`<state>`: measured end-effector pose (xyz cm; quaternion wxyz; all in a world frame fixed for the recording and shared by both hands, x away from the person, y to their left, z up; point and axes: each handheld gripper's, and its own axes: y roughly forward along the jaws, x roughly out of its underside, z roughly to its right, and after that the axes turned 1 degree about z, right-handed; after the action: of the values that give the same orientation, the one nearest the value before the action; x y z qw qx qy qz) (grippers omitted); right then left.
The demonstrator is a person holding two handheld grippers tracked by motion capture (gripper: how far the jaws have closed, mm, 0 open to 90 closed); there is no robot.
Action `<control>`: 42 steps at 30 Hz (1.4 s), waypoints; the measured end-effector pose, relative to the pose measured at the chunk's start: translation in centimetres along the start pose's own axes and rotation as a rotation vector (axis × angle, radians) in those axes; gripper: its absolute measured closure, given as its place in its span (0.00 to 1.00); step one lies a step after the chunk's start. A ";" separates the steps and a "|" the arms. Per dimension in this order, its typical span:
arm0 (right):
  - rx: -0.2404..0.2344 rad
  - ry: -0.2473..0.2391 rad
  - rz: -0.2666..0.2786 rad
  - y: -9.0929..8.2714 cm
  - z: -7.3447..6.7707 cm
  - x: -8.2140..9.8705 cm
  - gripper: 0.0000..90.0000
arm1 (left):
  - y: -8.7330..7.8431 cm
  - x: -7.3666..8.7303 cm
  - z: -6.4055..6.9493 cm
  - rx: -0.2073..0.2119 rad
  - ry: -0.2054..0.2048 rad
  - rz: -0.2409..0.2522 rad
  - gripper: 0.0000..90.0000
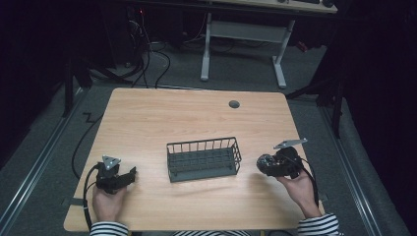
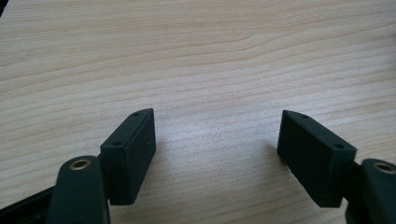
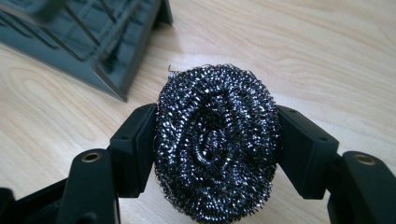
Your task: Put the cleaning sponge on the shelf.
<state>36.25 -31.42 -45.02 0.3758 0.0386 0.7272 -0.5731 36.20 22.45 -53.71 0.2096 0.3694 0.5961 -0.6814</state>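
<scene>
A dark wire basket (image 1: 203,158) stands near the middle of the wooden table (image 1: 196,118), its corner also in the right gripper view as basket (image 3: 93,42). My right gripper (image 1: 265,163) hovers just right of the basket, shut on a round steel wool scourer (image 3: 217,140), which sits squeezed between both fingers (image 3: 135,149). The scourer (image 1: 264,163) points toward the basket's right end. My left gripper (image 1: 129,176) rests at the table's front left, left of the basket. In the left gripper view that gripper (image 2: 217,158) is open over bare wood, nothing between its jaws.
A grey cable grommet (image 1: 234,104) is set into the table's far side. Beyond the table stand a white desk frame (image 1: 243,44) and loose cables (image 1: 147,54) on the floor. Striped sleeves (image 1: 317,225) enter from the bottom edge.
</scene>
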 end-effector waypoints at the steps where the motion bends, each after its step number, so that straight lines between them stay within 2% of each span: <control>1: -0.005 -0.002 0.006 -0.2 -0.1 -0.2 0.39 | 0.0 0.0 0.0 0.000 0.000 0.000 0.31; 8: -0.036 -0.033 0.044 -1.5 -0.8 -1.9 0.39 | 0.0 0.0 0.0 0.002 0.002 -0.003 0.31; 14: -0.089 -0.067 0.099 -2.8 -1.8 -4.2 0.39 | 0.0 0.0 0.0 0.003 0.003 -0.005 0.31; 17: -0.112 -0.088 0.123 -3.2 -2.6 -5.6 0.39 | 0.0 0.0 0.0 0.001 0.002 -0.003 0.31; 21: -0.130 -0.140 0.137 -3.2 -4.1 -7.5 0.39 | 0.0 0.0 0.0 0.003 0.003 -0.005 0.31; 24: -0.147 -0.172 0.125 -2.4 -5.4 -8.7 0.39 | 0.0 0.0 0.0 0.003 0.002 -0.002 0.31; 28: -0.173 -0.202 0.089 -0.3 -6.6 -9.9 0.39 | 0.0 0.0 0.0 0.003 0.000 0.000 0.31; 31: -0.190 -0.215 0.058 1.6 -7.5 -10.4 0.38 | 0.0 0.0 0.0 0.003 0.000 0.000 0.31; 35: -0.185 -0.229 0.030 3.5 -8.2 -10.6 0.33 | 0.0 0.0 0.0 0.003 0.000 0.000 0.31; 39: -0.196 -0.225 0.020 4.2 -8.4 -10.6 0.27 | 0.0 0.0 0.0 0.003 0.002 -0.002 0.30; 42: -0.201 -0.225 0.038 3.7 -8.1 -10.3 0.27 | 0.0 0.0 0.0 0.003 0.001 -0.002 0.30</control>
<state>41.35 -19.28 -41.40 0.4675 -0.0497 0.7333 -0.4911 36.20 22.46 -53.71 0.2081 0.3697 0.5956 -0.6821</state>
